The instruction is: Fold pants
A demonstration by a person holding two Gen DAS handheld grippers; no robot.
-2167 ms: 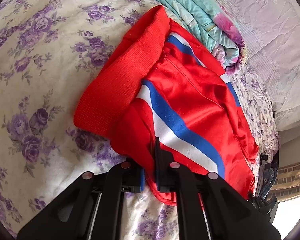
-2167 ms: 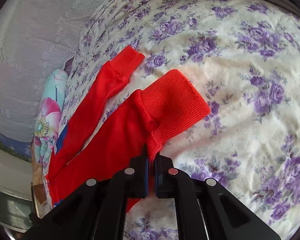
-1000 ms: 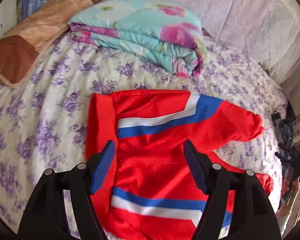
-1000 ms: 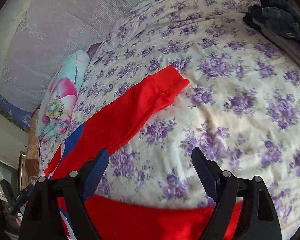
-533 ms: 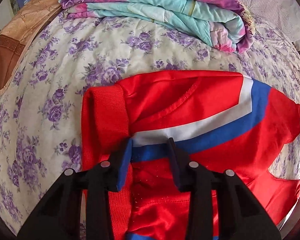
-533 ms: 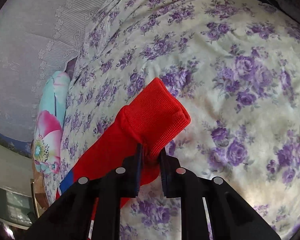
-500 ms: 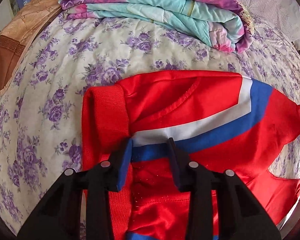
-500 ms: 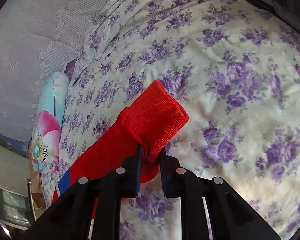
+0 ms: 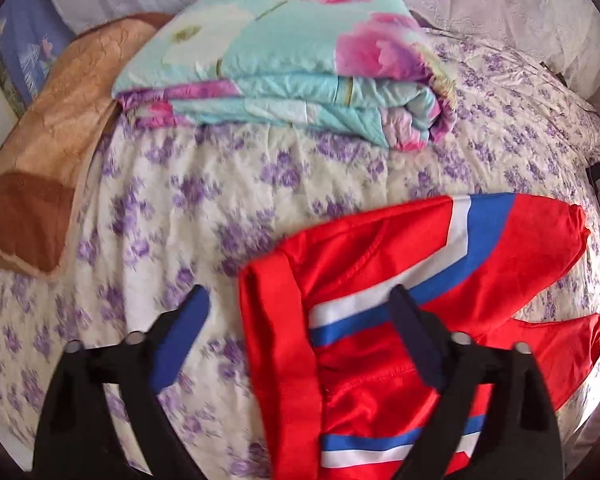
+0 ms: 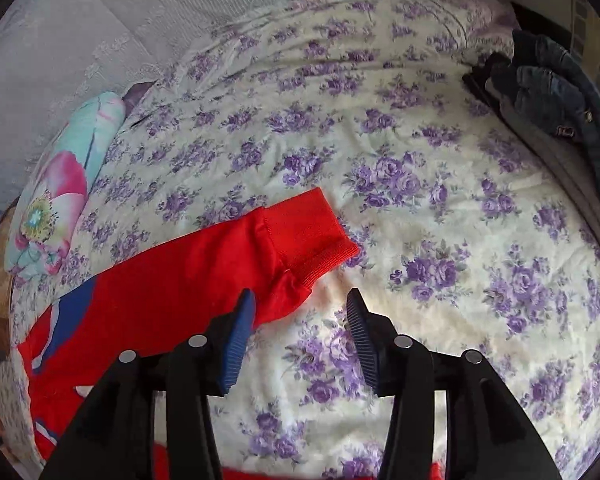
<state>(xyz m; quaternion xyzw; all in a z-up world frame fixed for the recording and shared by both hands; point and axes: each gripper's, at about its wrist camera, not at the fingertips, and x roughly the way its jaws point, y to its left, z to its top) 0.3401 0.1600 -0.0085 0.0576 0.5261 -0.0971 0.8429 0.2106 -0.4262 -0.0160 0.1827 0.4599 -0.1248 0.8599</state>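
Observation:
Red pants (image 9: 400, 280) with white and blue side stripes lie folded on a bed with a purple-flower sheet (image 9: 220, 184). In the left wrist view the ribbed waistband (image 9: 276, 340) runs between my left gripper's (image 9: 300, 304) fingers; that gripper is open, above the cloth, and holds nothing. In the right wrist view one red leg (image 10: 180, 284) ends in a ribbed cuff (image 10: 312, 232) flat on the sheet. My right gripper (image 10: 300, 304) is open and empty, just below and right of the cuff.
A folded turquoise floral quilt (image 9: 292, 68) lies at the head of the bed, with a tan and brown blanket (image 9: 48, 152) to its left. Dark denim clothes (image 10: 548, 88) are piled at the bed's right edge. White lace cloth (image 10: 80, 32) hangs behind.
Both grippers have opened. The left one let go of the waistband area and shifted left. The right one let go of the cuff, which now lies flat.

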